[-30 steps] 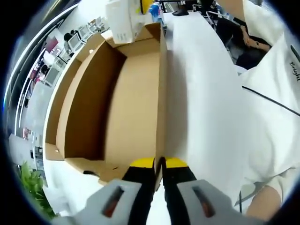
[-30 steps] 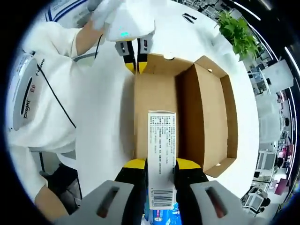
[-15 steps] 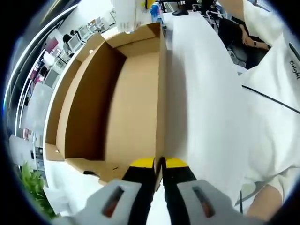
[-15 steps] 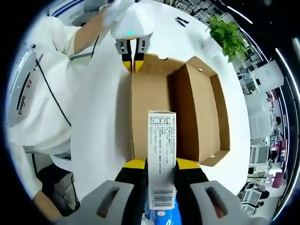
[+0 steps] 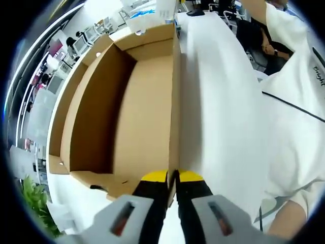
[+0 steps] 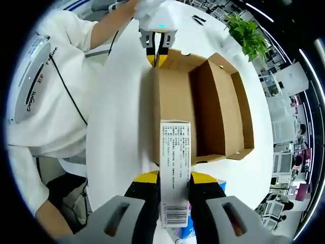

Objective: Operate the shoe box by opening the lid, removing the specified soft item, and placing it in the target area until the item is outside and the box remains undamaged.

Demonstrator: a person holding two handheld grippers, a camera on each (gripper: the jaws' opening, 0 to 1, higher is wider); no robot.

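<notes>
Packet in right tongs now clears box.

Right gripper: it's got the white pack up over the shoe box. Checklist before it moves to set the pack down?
1. Right gripper shut on the white pack: ok.
2. Pack fully out of the shoe box: ok, it sits between the jaws, above the box.
3. Left gripper pinching the box's side wall: ok.
4. Box interior free of other items: ok.
5. Box undamaged: cannot tell for the whole box; the walls in sight look intact.
6. Target area on the white table: cannot tell, nothing marks it.
</notes>
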